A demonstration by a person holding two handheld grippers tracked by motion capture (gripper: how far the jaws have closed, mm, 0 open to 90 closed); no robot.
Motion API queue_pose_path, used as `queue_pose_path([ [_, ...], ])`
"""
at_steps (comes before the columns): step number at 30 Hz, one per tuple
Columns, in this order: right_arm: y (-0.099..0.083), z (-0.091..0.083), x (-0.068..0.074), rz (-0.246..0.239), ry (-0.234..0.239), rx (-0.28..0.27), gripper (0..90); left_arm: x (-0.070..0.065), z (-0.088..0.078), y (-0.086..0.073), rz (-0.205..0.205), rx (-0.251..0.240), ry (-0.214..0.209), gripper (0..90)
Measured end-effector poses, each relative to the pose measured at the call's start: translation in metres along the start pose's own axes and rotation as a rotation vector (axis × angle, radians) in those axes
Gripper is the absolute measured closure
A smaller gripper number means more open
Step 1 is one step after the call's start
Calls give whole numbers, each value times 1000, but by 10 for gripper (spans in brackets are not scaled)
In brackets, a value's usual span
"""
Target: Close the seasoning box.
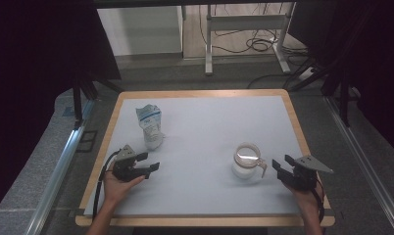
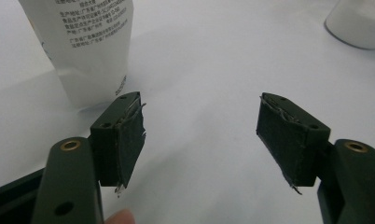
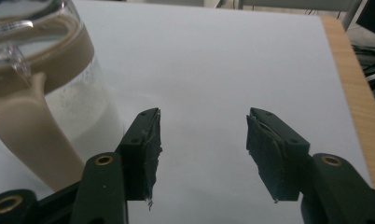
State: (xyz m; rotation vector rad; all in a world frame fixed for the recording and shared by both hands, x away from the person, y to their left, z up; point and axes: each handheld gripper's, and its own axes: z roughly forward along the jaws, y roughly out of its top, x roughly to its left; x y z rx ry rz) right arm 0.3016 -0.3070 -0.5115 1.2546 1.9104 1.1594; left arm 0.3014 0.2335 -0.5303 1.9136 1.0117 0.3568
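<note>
**Open jaws beside the jar, bag waiting on the left**

Hovering low at the table's near right, the right gripper (image 1: 281, 170) sits just beside the clear jar (image 1: 247, 161), jaws parted about halfway with nothing between them. In the right gripper view the jar (image 3: 50, 93) stands just off the left fingertip (image 3: 146, 144), its tan handle (image 3: 27, 135) the nearest part, apart from the pad, not touching. It looks rigid and smooth-walled, partly filled with white powder, so probably slippery on the body and a bit weighty; the handle or the tan collar under the rim looks the safer hold. Over on the left, the left gripper (image 1: 148, 164) rests on the white table (image 1: 209, 122), jaws wide and empty. The white bag (image 1: 150, 126) stands upright just beyond it, and in the left gripper view the bag (image 2: 90, 46) rises past the left fingertip (image 2: 125, 135). Soft and crumpled, it would likely buckle under a hard squeeze; a gentle pinch near the top suits it.
</note>
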Motion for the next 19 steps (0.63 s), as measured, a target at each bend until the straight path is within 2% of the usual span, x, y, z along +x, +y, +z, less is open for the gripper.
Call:
queue_pose_path([
  [4,-3,4,1,-4,-1,25,427,1,0,-1,1,3,0,321],
  [19,-2,0,3,-8,-1,9,416,0,-4,0,1,-6,4,320],
])
